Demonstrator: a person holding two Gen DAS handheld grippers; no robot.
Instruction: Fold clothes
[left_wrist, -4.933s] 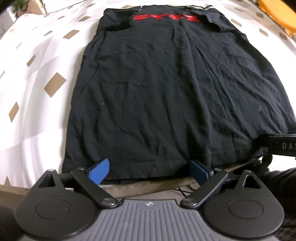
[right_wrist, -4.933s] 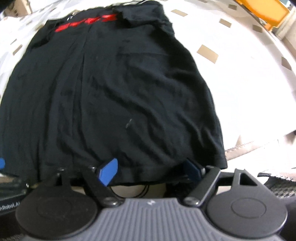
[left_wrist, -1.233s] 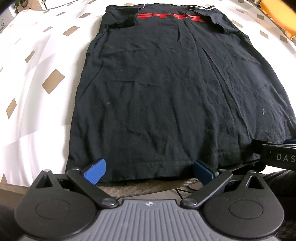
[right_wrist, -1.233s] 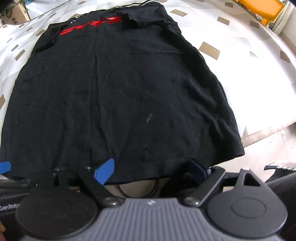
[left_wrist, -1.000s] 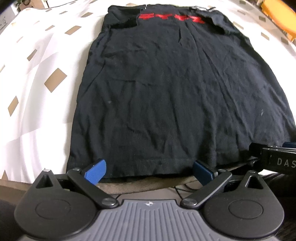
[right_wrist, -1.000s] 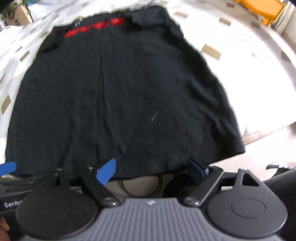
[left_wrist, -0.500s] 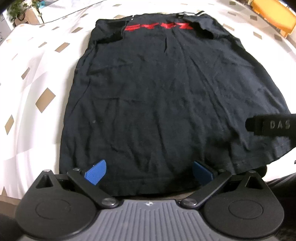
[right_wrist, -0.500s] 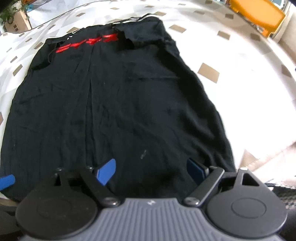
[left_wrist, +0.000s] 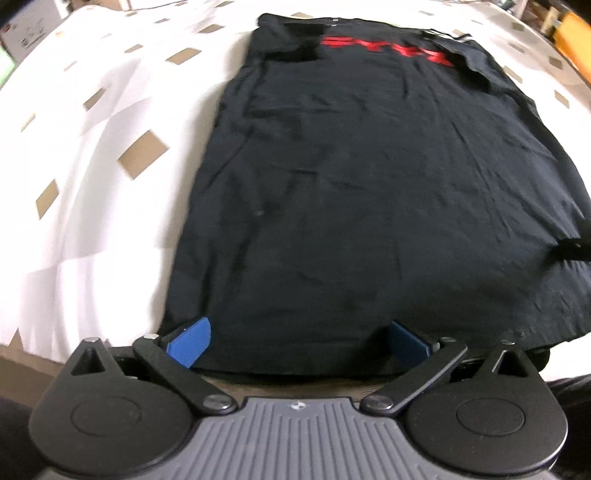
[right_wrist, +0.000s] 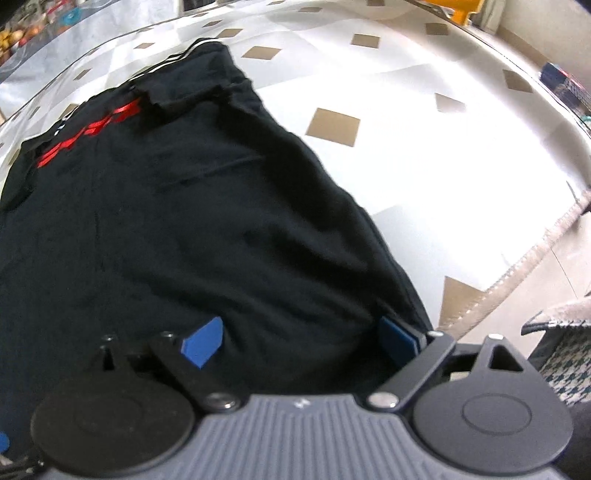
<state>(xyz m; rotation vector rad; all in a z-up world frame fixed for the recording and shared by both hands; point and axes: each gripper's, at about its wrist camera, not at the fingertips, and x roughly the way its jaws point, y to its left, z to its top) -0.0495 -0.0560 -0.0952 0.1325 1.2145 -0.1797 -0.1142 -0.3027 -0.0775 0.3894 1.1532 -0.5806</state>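
Across the white, tan-diamonded bedcover (left_wrist: 92, 155) the black shirt (left_wrist: 369, 192) lies flat, its hem at six o'clock now overlapped by the advanced, wide-open, empty left gripper (left_wrist: 297, 341) and right gripper (right_wrist: 303, 341), whose jaws have just been widened, so a hem pinch is judged imminent.

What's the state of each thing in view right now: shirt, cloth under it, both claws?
black shirt: spread flat, sleeves folded in, not yet folded up
red print: facing up, at the far end
white cloth: spread under the shirt
left claw: open, over the near hem
right claw: open, jaws just widened, over the shirt's near right corner
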